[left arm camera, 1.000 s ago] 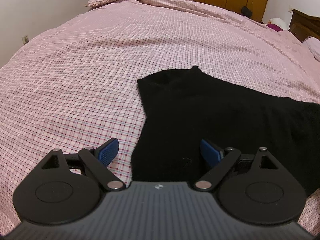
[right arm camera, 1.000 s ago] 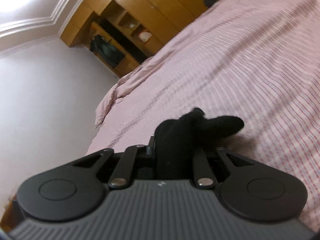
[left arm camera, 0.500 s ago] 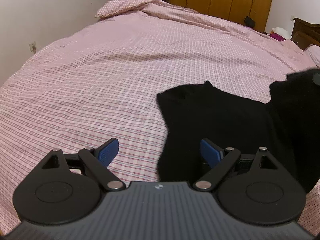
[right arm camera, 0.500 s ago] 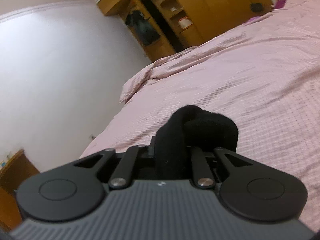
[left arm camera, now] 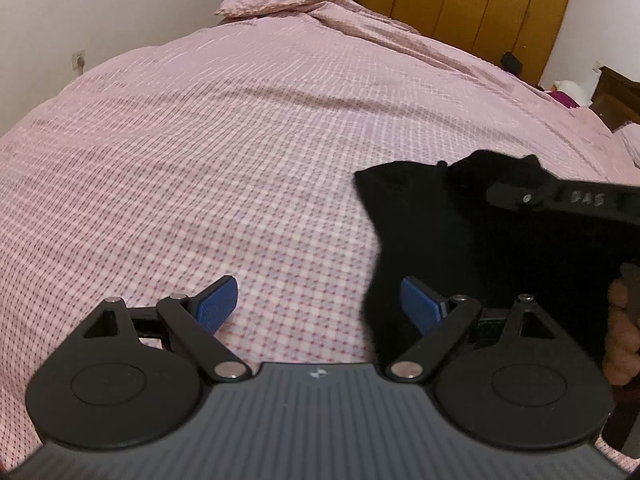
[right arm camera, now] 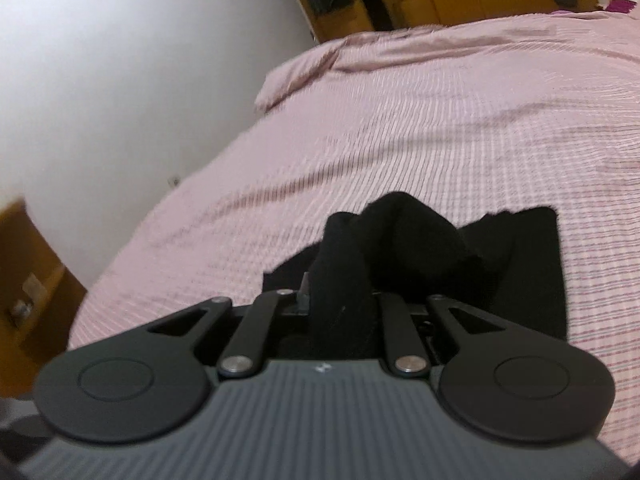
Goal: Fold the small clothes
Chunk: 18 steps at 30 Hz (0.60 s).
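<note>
From the left wrist view, the bed (left arm camera: pixel 248 152) fills most of the frame, covered in a pink and white checked cotton cover with a fine woven grid that lies smooth across the middle and bunches into soft folds towards the far end, where a pillow (left arm camera: pixel 272 0) sits near the far left corner. A black garment (left arm camera: pixel 432 240) of matt, soft knit lies on the cover towards the bed's near right side, its left edge running straight and its far corner pointed. The left claw (left arm camera: pixel 316 304) hangs above the cover with its jaws spread wide, holding nothing; one ribbed blue pad (left arm camera: pixel 216 304) is over bare checks and the other over the garment's left edge. The right claw (left arm camera: pixel 516 194) reaches in from the right, its black arm stretched level over the garment with a bunch of black cloth at its tip. Part of a hand (left arm camera: pixel 620 332) shows at the right edge. Wooden wardrobes (left arm camera: pixel 480 4) stand beyond the bed.

From the right wrist view, slightly blurred, the right claw (right arm camera: pixel 340 300) is pressed together on a thick fold of the black garment (right arm camera: pixel 520 264), which rises in a rounded hump ahead of the jaws while the rest lies flat on the cover near the bed's near edge.
</note>
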Tool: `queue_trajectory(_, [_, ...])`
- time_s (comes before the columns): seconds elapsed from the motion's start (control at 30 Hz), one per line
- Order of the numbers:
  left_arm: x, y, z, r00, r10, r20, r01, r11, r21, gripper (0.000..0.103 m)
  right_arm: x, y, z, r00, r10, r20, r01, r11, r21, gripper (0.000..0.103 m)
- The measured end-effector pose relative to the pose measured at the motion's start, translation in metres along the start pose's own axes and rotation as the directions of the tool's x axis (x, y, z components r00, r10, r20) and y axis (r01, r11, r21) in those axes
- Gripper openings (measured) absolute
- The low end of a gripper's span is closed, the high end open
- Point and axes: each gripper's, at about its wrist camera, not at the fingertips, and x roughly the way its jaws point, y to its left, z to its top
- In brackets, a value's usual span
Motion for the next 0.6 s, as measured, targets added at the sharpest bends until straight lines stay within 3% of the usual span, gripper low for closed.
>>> queue_trajectory(0.23, [-0.002,0.019,-0.001,1.0,0.011,0.006,-0.011,0.999,-0.044,0.091,0.002,0.033,-0.004,1.0,0.004,-0.005,-0.004,0.997,-0.081,0.014])
queue_trajectory(0.4, [-0.002,0.026,-0.001,1.0,0.022,0.005,-0.022,0.998,-0.063,0.091,0.02,0.052,-0.017,0.996,-0.044,-0.08,0.03,0.984,-0.175,0.018])
queue_trajectory(0.47, [-0.004,0.027,-0.002,1.0,0.025,0.008,-0.024,0.998,-0.061,0.091,0.015,0.059,-0.022,0.997,-0.048,-0.067,0.034,0.981,-0.193,0.025])
queue_trajectory(0.53, [-0.007,0.027,-0.002,1.0,0.028,0.014,-0.027,0.998,-0.057,0.091,0.009,0.063,-0.022,0.998,-0.018,-0.063,0.006,0.982,-0.19,0.038])
queue_trajectory(0.6, [-0.008,0.027,-0.001,0.999,0.033,0.016,-0.032,0.998,-0.057,0.091,-0.001,0.066,-0.021,0.997,0.026,-0.068,-0.038,0.983,-0.18,0.04])
